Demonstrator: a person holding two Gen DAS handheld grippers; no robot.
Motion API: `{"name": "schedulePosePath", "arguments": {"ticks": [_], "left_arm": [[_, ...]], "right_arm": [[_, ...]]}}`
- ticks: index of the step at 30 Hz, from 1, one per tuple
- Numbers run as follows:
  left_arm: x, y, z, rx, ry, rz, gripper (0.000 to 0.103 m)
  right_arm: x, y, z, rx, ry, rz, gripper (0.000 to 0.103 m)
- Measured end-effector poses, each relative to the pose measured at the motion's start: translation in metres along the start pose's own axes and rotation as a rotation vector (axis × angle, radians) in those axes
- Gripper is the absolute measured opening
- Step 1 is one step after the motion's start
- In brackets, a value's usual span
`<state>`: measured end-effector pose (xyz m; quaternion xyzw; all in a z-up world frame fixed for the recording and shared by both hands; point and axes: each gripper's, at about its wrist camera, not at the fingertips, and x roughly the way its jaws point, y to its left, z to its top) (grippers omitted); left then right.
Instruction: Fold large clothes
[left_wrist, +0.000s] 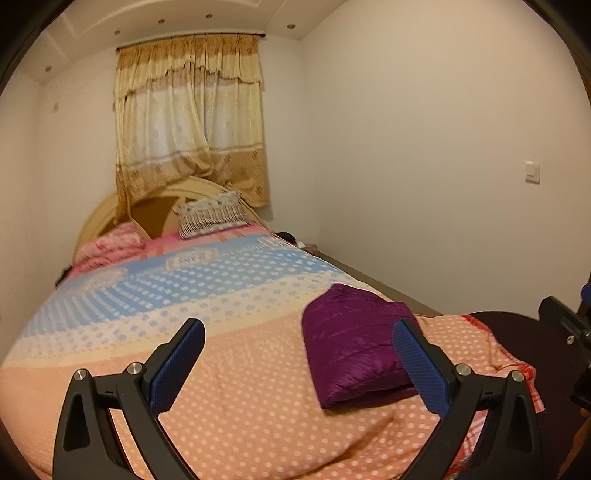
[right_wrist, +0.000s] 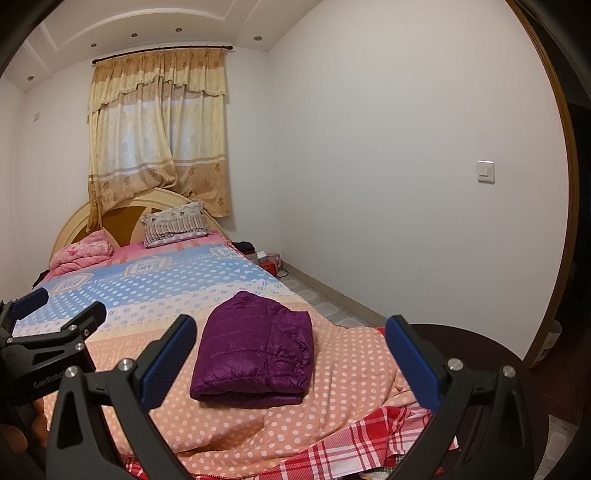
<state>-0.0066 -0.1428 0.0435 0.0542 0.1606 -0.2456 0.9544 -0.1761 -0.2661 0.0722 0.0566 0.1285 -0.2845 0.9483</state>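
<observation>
A purple quilted jacket (right_wrist: 255, 360) lies folded into a compact rectangle on the dotted bedspread (right_wrist: 207, 424) near the foot of the bed; it also shows in the left wrist view (left_wrist: 351, 347). My right gripper (right_wrist: 291, 328) is open and empty, held above and in front of the jacket, apart from it. My left gripper (left_wrist: 299, 332) is open and empty to the jacket's left, its right finger overlapping the jacket's edge in view. The left gripper (right_wrist: 55, 314) also appears at the left of the right wrist view.
The bed fills the room's left side, with a striped pillow (right_wrist: 173, 223) and pink quilt (right_wrist: 83, 253) at the headboard. A red checked cloth (right_wrist: 343, 443) hangs at the bed's foot. A dark round table (right_wrist: 480, 354) stands at right. Boxes (right_wrist: 266, 260) sit beside the bed by the white wall.
</observation>
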Motion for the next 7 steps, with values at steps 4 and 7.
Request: {"name": "schedulePosePath", "arguments": {"ticks": [4,7], "left_arm": [[0.0009,0.0050,-0.0014,0.000,-0.011,0.011,0.102],[0.0041,0.0095,-0.0017,-0.007,-0.008,0.019,0.102]], "right_arm": [[0.0012,0.0009,-0.0012,0.005,0.008,0.000,0.103],[0.0029,-0.0005,-0.0030,0.012,0.015,0.001,0.103]]}}
